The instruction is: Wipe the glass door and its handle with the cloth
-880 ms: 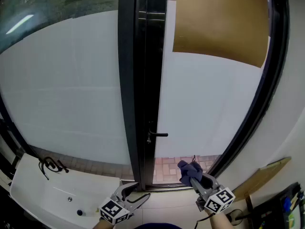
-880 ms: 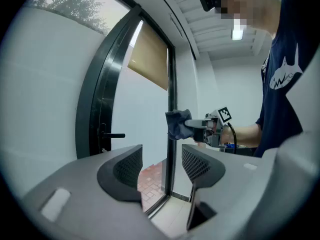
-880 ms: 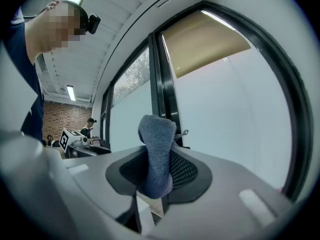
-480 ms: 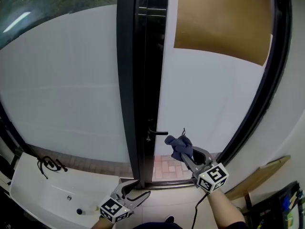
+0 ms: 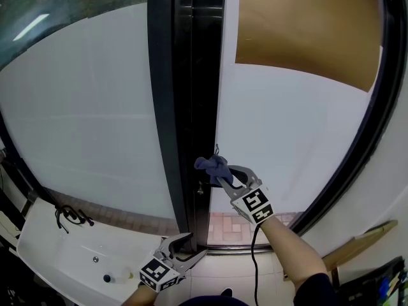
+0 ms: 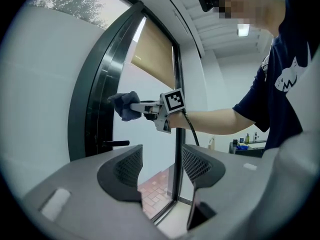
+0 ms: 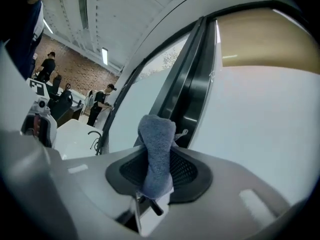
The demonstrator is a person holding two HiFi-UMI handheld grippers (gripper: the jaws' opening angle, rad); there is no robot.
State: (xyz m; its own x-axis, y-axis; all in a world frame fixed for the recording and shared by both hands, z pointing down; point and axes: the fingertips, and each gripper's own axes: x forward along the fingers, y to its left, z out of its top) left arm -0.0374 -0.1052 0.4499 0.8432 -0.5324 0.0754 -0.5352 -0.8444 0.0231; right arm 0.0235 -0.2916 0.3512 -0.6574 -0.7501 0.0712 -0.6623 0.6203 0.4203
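**Cloth is up at the door's edge, with the handle just beneath it**

The glass door [image 5: 287,132] fills the view ahead, a tall frosted pane that looks untouched across its whole width. Down its left side runs the dark frame [image 5: 191,75]. From that frame the handle [image 6: 114,144] sticks out as a short lever, lying level and pointing towards the pane.

The cloth [image 5: 212,165], a bunched blue-grey wad, sits right at the frame and just above the handle. I can't tell from here whether it is pressing on the frame or only close to it. The right gripper [image 5: 221,174] has its jaws clamped on the cloth, and the free end pokes out forward towards the door.

The left gripper [image 5: 185,252] hangs low near the sill, well away from the handle, with its jaws parted and nothing between them.

I'd judge the right one is the gripper placed to work. A short drop puts the cloth on the lever, and a sweep to the right takes it onto the glass
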